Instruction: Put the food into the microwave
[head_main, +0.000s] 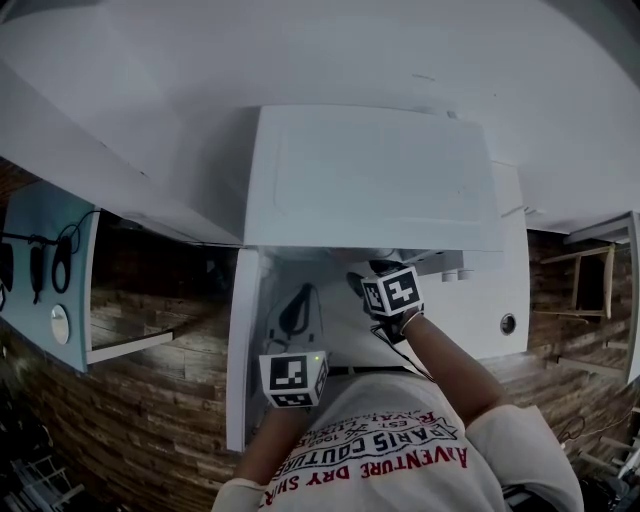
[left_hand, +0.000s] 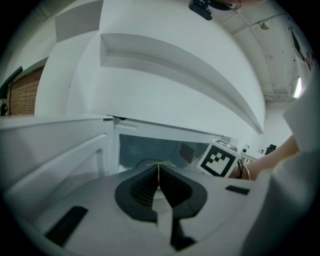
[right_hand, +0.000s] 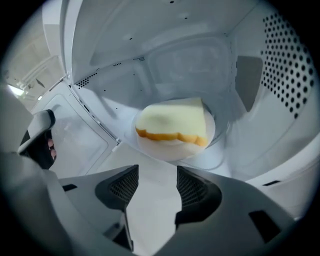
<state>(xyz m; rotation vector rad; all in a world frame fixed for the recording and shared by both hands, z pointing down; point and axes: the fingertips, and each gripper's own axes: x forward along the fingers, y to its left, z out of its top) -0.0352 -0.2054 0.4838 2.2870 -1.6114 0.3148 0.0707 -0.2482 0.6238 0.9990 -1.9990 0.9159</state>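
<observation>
- The left gripper (left_hand: 159, 174) is sitting clenched, jaws pressed together on nothing, facing the open microwave (left_hand: 150, 150).
- The right gripper (right_hand: 156, 172) is hanging released and empty inside; the food (right_hand: 172, 122) is lying on its plate (right_hand: 150, 146) just ahead.
- The microwave's roof is hiding the food from the head view.

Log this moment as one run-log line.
food: on plate inside microwave | right gripper: open, empty | left gripper: shut | door: open

Food (right_hand: 172, 124) on plate (right_hand: 161, 150) inside microwave (right_hand: 280, 75), door (head_main: 241, 350) open at left
</observation>
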